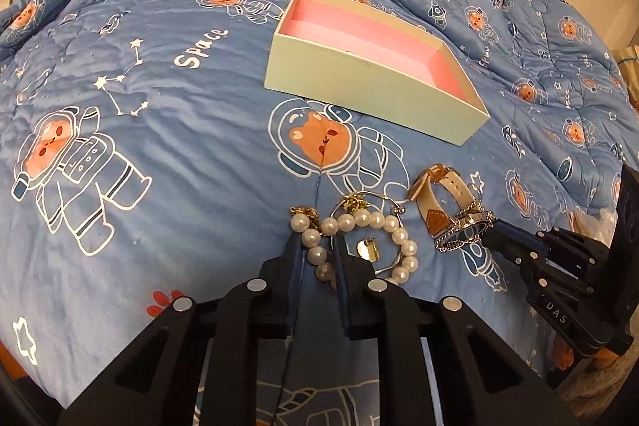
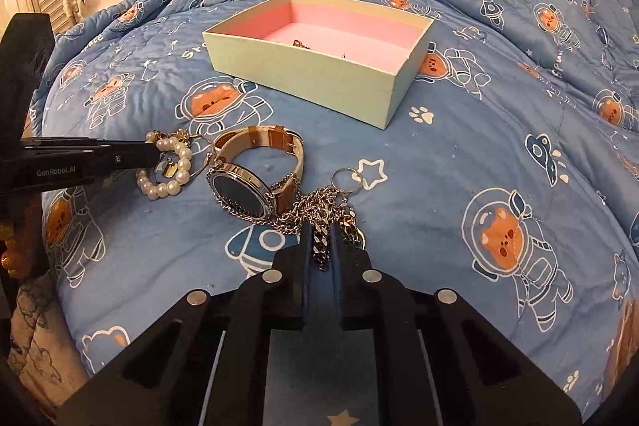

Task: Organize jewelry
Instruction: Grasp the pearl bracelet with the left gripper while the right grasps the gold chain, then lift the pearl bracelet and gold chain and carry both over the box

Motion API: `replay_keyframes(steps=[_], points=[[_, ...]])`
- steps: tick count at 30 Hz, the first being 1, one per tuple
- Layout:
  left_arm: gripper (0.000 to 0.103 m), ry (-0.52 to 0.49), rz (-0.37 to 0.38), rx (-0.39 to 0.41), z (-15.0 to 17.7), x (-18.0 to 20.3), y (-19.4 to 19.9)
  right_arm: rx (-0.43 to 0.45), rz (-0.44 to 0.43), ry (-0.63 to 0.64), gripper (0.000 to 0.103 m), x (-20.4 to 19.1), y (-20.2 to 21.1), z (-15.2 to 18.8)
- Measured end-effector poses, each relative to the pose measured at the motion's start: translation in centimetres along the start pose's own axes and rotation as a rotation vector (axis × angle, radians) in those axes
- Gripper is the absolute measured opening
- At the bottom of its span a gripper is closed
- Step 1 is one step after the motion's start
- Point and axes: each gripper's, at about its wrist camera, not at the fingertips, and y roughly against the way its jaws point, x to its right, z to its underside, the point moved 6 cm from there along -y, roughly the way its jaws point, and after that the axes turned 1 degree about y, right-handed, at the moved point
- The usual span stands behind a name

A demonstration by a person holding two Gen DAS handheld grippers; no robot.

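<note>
Writing: "GenRobot.AI" on the side of the left claw [image 2: 153, 154] in the right wrist view; "DAS" on the right claw [image 1: 493, 236] in the left wrist view; "Space" printed repeatedly on the blue quilt [image 1: 159, 146]
Counts: one pearl bracelet [image 1: 361, 222]; one watch [image 2: 243, 188] with a tan and cream strap; one silver chain [image 2: 323, 226] with a key ring; one small gold tag [image 1: 367, 249] inside the pearl loop; one open box [image 2: 319, 82], pale green outside, pink inside
Box contents: a small dark item on the pink floor, too small to identify
Left claw: angled down at the bed; clamped on the pearl bracelet, pearls between its pads
Right claw: angled down; clamped on the silver chain, links between its pads
Jewelry place: all lying on the quilt near the cameras, well apart from the box; watch between bracelet and chain, touching the chain
</note>
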Motion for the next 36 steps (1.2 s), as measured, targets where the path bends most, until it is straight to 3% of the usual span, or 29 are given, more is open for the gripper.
replay_keyframes(steps=[3,18,36], points=[[0.009,0.024,0.054,0.018,-0.2,0.0,0.5,0.003,0.004,0.002,0.009,-0.1,0.2,0.1],[0.009,-0.070,0.111,0.094,-1.4,3.8,5.7,0.058,-0.111,-0.087,0.008,0.7,4.9,-1.7],[0.009,-0.178,0.155,0.208,-4.4,6.5,12.7,0.240,-0.170,-0.083,0.008,0.6,14.7,-7.7]])
